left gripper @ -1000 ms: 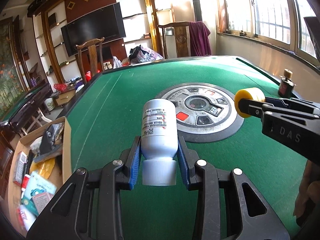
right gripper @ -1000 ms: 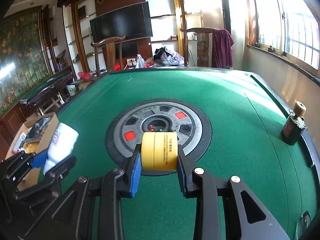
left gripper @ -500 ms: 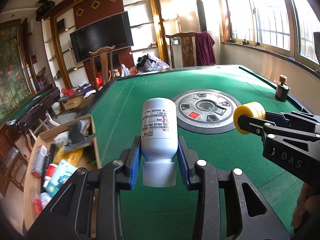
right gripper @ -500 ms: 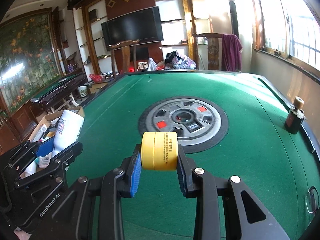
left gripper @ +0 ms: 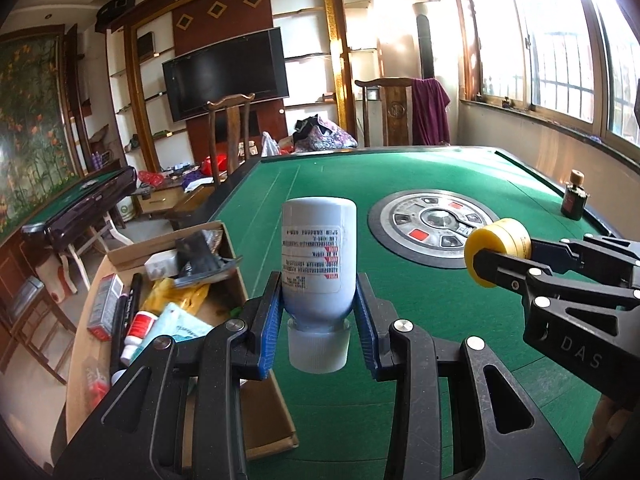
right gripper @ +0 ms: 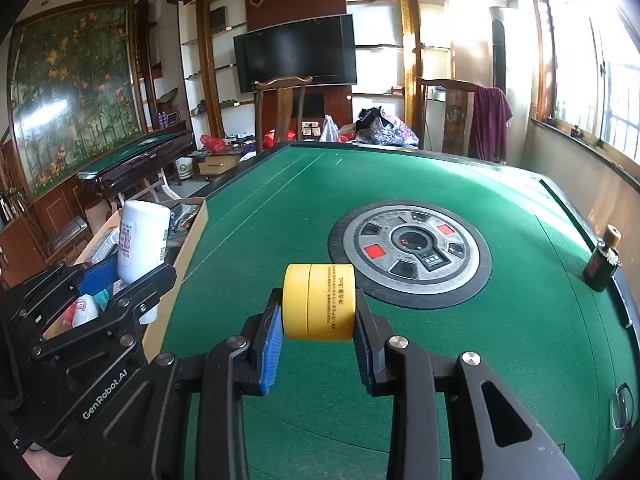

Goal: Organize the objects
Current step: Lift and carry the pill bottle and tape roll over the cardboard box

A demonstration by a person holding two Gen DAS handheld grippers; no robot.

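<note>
Both hands are carrying a load toward the cardboard box [left gripper: 236, 280] that sits off the left edge of the green desk [left gripper: 400, 300], so the step in hand looks like the transfer before a drop-off. The left gripper [left gripper: 318, 312] has its jaws pinching a white bottle [left gripper: 318, 252] near the neck, cap end toward the camera and base pointing away, held above the desk's left edge just beside the box. The right gripper [right gripper: 318, 330] has its jaws clamped on the flat ends of a small yellow jar [right gripper: 319, 302], held over the desk, near the round control panel [right gripper: 410, 246]. The box already holds a jumble of packets, tubes and a marker. Next, the bottle probably needs to come fully over a free spot in the box before the jaws spread; the jar then has to travel further left. A small dark bottle [right gripper: 602, 260] stands at the far right rim, seemingly left to collect.
</note>
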